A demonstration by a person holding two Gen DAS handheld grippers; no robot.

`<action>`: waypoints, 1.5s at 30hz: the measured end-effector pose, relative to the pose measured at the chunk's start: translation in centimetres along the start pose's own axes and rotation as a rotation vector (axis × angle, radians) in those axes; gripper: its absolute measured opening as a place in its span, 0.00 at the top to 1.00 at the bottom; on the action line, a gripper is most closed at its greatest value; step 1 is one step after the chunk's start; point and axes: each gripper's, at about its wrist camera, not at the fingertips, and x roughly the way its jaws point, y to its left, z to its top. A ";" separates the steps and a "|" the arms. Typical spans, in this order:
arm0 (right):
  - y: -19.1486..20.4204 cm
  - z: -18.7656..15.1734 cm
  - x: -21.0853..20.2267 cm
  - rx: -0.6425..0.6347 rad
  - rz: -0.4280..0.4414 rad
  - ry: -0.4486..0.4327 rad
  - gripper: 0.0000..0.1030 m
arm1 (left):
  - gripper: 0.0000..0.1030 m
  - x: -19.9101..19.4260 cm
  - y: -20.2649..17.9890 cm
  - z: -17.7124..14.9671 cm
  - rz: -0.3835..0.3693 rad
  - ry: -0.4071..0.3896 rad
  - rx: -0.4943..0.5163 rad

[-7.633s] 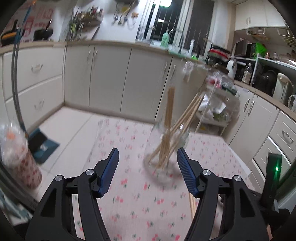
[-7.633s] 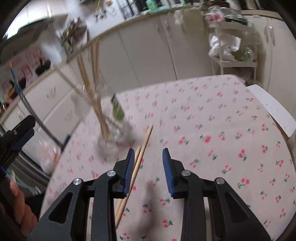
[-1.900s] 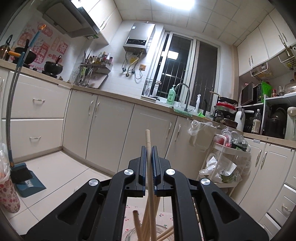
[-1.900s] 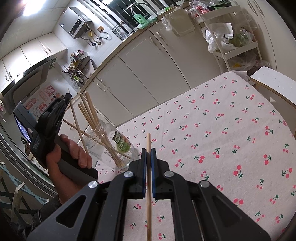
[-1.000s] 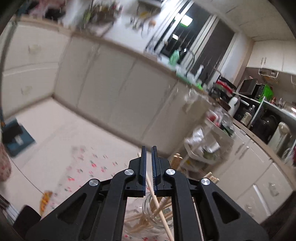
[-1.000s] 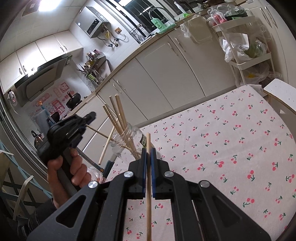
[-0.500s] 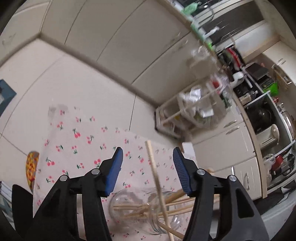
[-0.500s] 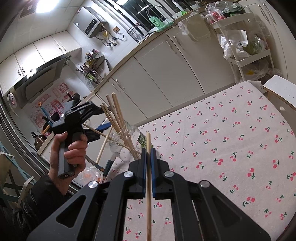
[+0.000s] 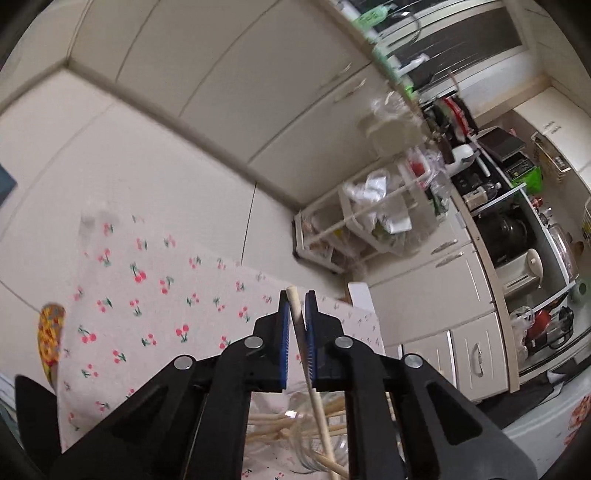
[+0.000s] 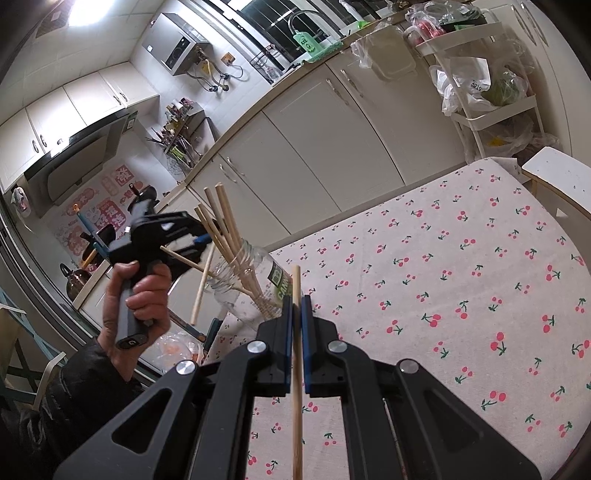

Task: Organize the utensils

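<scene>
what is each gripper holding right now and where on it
Left hand-held gripper: a chopstick near its top end. Right hand-held gripper: another chopstick, also gripped near its upper end.

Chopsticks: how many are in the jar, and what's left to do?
Several chopsticks already stand in the glass jar. The left gripper is closed on one chopstick whose lower end reaches into the jar. The right gripper clamps another chopstick above the tablecloth; that one still has to go in. No loose chopsticks show on the cloth.

Home kitchen — cream cabinets [image 10: 332,122], sink tap [image 10: 299,16], range hood [image 10: 81,162], kettle [image 10: 74,277]
</scene>
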 end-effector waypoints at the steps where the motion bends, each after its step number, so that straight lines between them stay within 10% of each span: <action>1: 0.0 0.0 -0.1 -0.002 0.001 -0.002 0.95 | 0.94 -1.0 -0.7 0.0 0.000 -0.032 0.020; 19: 2.7 2.2 -2.9 -0.068 0.003 -0.158 0.95 | 0.95 -14.2 -15.3 -4.4 0.121 -0.579 0.450; 32: 7.7 6.7 -2.1 -0.112 0.075 -0.303 0.95 | 0.95 -11.2 -14.6 -6.9 0.217 -0.540 0.568; 45: 8.1 7.7 -1.9 -0.095 0.093 -0.329 0.95 | 0.95 -13.8 -16.8 -6.0 0.148 -0.636 0.553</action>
